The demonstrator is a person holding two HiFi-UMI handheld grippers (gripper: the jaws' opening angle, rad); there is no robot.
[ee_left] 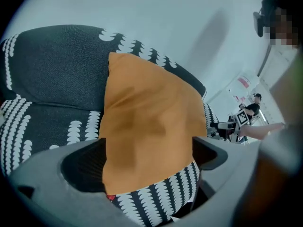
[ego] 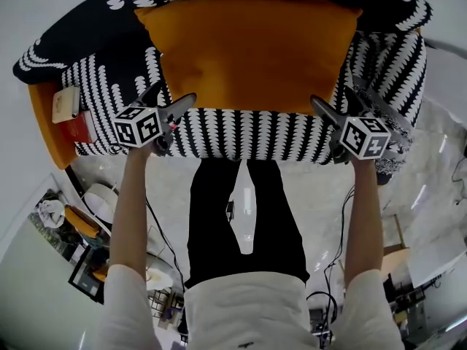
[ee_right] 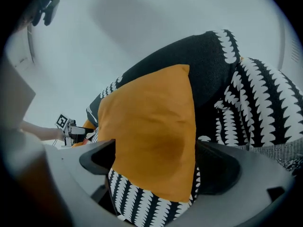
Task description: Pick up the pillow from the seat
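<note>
An orange pillow [ego: 248,49] lies on the seat of a black-and-white patterned sofa [ego: 241,133], leaning towards its backrest. My left gripper [ego: 174,98] is at the pillow's near left corner and my right gripper [ego: 337,99] at its near right corner. Both stand open. In the left gripper view the pillow [ee_left: 147,117] fills the gap between the wide jaws of that gripper [ee_left: 149,155], above the patterned seat edge. The right gripper view shows the same: the pillow [ee_right: 151,122] sits between the spread jaws of the right gripper [ee_right: 154,160]. The pads do not visibly squeeze it.
A small beige box [ego: 66,104] and a red item [ego: 76,130] lie on the sofa's left end, beside an orange edge [ego: 44,133]. The person's legs [ego: 244,217] stand close against the sofa front. Clutter and cables cover the floor at lower left and right.
</note>
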